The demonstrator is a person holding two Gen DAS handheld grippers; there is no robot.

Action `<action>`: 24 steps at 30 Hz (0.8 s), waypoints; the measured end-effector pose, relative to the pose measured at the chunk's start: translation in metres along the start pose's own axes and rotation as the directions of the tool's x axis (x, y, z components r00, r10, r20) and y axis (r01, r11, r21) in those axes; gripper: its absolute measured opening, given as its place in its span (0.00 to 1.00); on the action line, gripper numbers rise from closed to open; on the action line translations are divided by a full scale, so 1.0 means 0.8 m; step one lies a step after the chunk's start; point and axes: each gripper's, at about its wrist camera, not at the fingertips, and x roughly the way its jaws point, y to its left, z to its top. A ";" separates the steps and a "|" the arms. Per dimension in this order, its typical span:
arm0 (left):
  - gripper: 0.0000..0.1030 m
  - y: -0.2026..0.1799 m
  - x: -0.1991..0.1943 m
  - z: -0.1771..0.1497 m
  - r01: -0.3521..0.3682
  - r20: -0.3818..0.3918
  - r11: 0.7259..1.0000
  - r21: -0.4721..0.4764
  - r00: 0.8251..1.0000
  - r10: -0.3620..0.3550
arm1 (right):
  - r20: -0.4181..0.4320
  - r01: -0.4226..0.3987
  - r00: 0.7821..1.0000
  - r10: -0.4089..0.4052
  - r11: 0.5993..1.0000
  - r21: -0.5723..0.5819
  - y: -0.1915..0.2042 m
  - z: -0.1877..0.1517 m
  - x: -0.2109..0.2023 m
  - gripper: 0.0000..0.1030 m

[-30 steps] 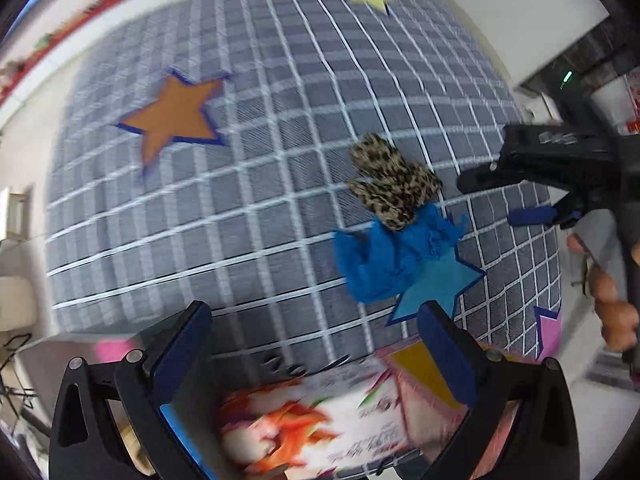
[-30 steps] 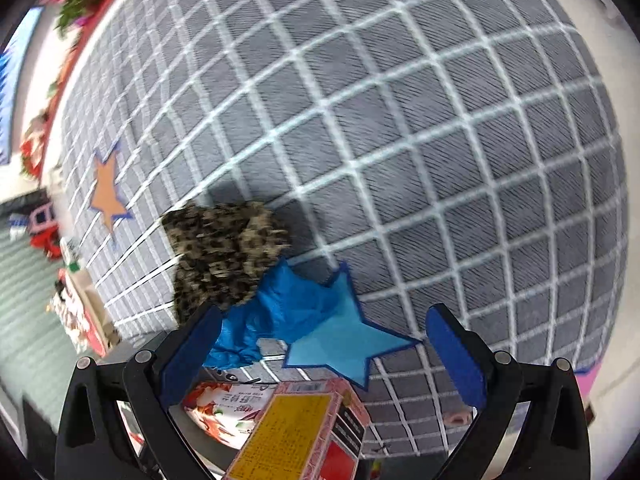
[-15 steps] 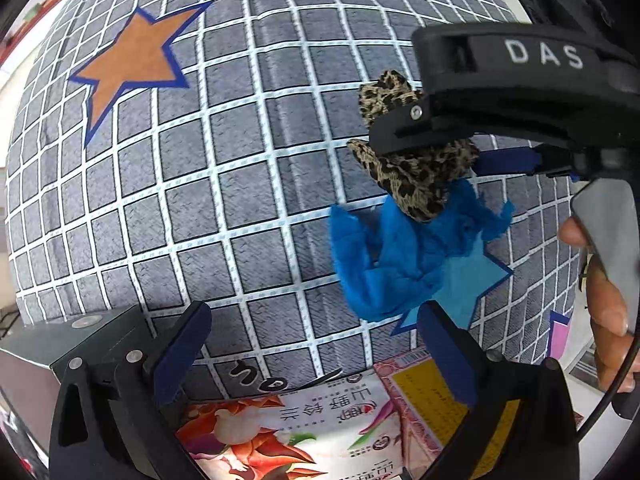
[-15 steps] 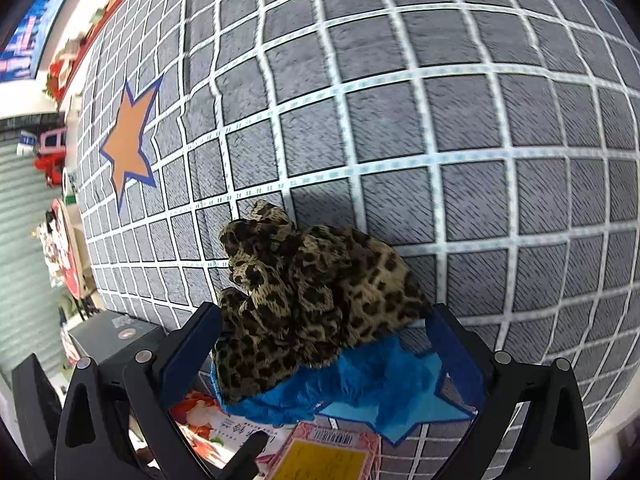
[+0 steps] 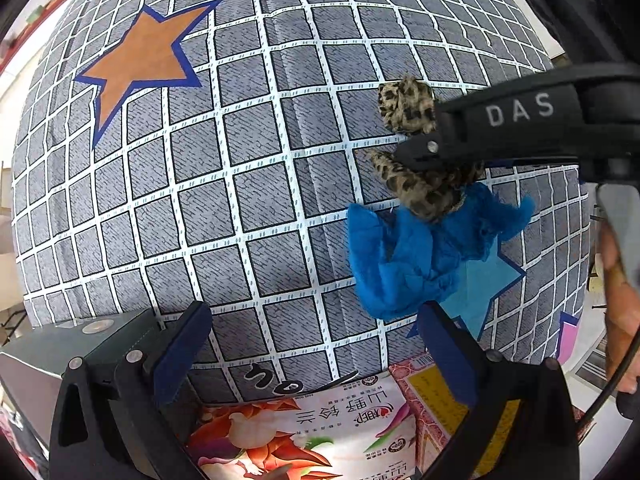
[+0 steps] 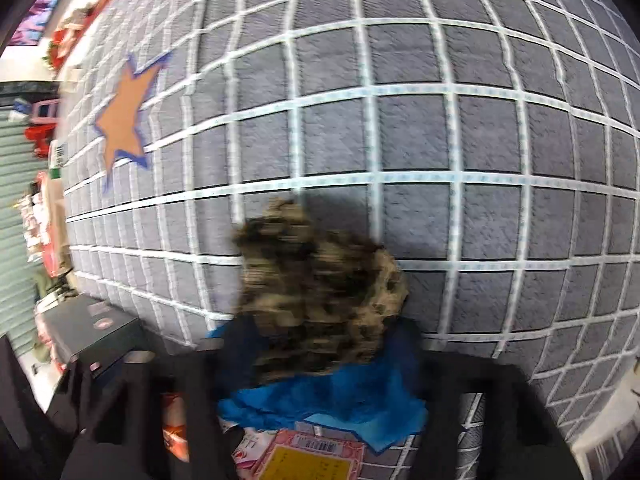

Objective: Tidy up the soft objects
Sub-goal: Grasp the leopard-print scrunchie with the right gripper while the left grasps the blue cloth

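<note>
- The right claw has just been closing, and now it squeezes the crumpled leopard-spotted soft cloth between its two fingers
- That spotted cloth sits on the grey checked tablecloth with white lines, and its near edge lies on top of the scrunched bright blue cloth
- The blue cloth is just under the right claw, partly covering a light blue star patch
- The left claw is wide apart and holds nothing
- The two cloths lie ahead of the left claw and a bit to its right
- A colourful flat snack packet lies right below the left claw
- An orange star patch is far ahead on the left
</note>
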 end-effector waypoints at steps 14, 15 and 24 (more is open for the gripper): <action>1.00 -0.082 0.007 0.057 0.025 0.027 0.986 0.163 0.999 -0.030 | 0.171 -0.105 0.982 0.074 0.979 0.174 -0.088 -0.046 -0.082 0.30; 1.00 -0.088 0.012 0.060 0.020 0.019 0.983 0.180 1.000 -0.024 | 0.173 -0.105 0.982 0.073 0.978 0.181 -0.094 -0.050 -0.083 0.30; 0.86 -0.160 0.067 0.082 -0.094 -0.093 0.923 0.373 0.986 0.138 | 0.212 -0.129 0.974 0.084 0.969 0.208 -0.109 -0.093 -0.107 0.30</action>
